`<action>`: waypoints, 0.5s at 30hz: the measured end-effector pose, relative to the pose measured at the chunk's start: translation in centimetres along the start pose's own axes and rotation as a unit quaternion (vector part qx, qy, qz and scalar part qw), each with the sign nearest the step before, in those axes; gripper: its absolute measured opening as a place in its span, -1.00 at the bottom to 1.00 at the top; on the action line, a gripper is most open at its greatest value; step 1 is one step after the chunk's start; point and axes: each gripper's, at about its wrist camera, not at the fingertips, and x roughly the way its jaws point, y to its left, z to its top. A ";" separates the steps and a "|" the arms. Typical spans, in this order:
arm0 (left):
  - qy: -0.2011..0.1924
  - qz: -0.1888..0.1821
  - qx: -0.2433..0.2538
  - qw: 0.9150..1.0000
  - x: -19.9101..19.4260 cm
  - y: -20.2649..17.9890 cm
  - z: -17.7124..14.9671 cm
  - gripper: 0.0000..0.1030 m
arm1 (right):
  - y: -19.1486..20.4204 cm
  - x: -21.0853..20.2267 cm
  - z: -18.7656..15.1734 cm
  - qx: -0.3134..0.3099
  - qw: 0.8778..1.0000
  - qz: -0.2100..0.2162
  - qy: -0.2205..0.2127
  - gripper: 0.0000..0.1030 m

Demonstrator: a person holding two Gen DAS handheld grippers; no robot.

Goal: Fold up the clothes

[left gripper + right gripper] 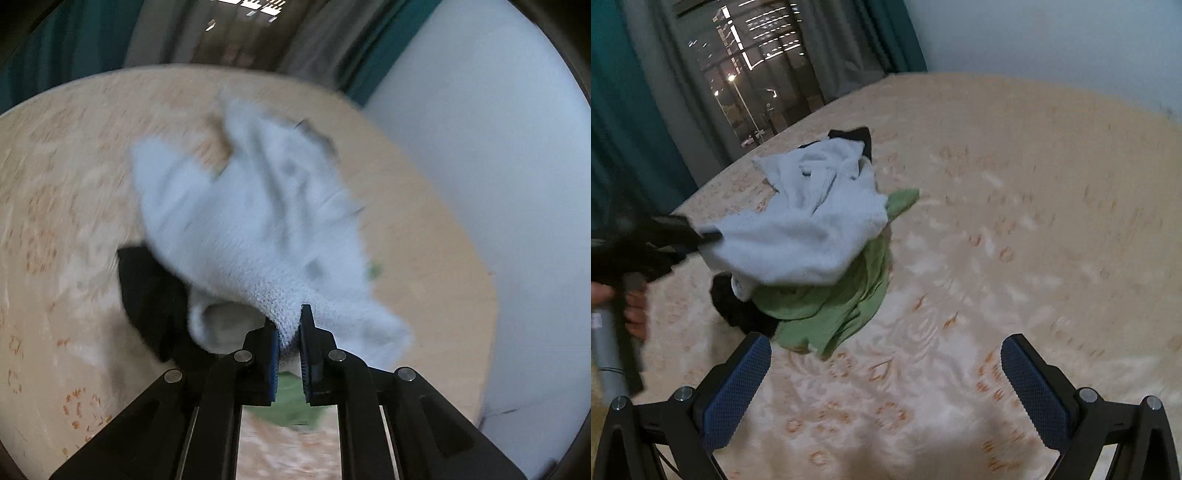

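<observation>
A white knitted garment (255, 218) hangs crumpled from my left gripper (289, 328), which is shut on one of its edges. The right wrist view shows the same white garment (798, 229) lifted at its left end by the left gripper (709, 234), over a green garment (842, 299) and a black garment (738, 310) heaped on the bed. In the left wrist view the black garment (147, 295) lies lower left and the green garment (291, 398) shows below the fingers. My right gripper (886, 373) stands open above the bedspread, nearer than the heap, holding nothing.
The heap lies on a beige patterned bedspread (1015, 221). A white wall (498, 184) runs along the bed's right side. Teal and grey curtains (635, 110) frame a dark window (757, 74) beyond the far edge. A person's hand (631, 306) holds the left gripper's handle.
</observation>
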 end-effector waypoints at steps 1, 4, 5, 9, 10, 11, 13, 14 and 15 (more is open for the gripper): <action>-0.008 -0.012 0.013 1.000 -1.3 -1.0 0.3 -0.83 | -0.4 0.4 0.2 0.018 1.000 0.015 0.006 0.99; -0.022 -0.050 0.051 0.997 -4.5 -3.2 0.7 -0.83 | -0.9 1.7 1.2 0.052 0.998 0.039 0.024 0.99; -0.030 -0.057 0.063 0.996 -5.6 -3.7 0.7 -0.83 | -0.9 2.2 1.7 0.057 0.997 0.043 0.028 0.99; -0.015 -0.076 0.091 0.993 -8.4 -3.8 -1.4 -0.83 | -0.8 3.8 4.3 0.082 0.994 0.061 0.039 1.00; -0.002 -0.082 0.096 0.992 -8.8 -3.5 -2.4 -0.83 | -0.6 4.2 4.9 0.089 0.993 0.068 0.042 1.00; 0.011 -0.088 0.101 0.991 -9.2 -3.2 -3.5 -0.83 | -0.3 4.7 5.4 0.091 0.992 0.074 0.044 1.00; 0.036 -0.100 0.111 0.988 -10.0 -2.5 -5.5 -0.83 | 0.4 5.5 6.0 0.091 0.991 0.082 0.049 1.00; 0.048 -0.106 0.116 0.986 -10.4 -2.1 -6.5 -0.83 | 0.8 5.8 6.3 0.088 0.991 0.086 0.051 1.00; 0.061 -0.112 0.121 0.985 -10.7 -1.8 -7.5 -0.83 | 1.2 6.2 6.6 0.086 0.991 0.090 0.053 1.00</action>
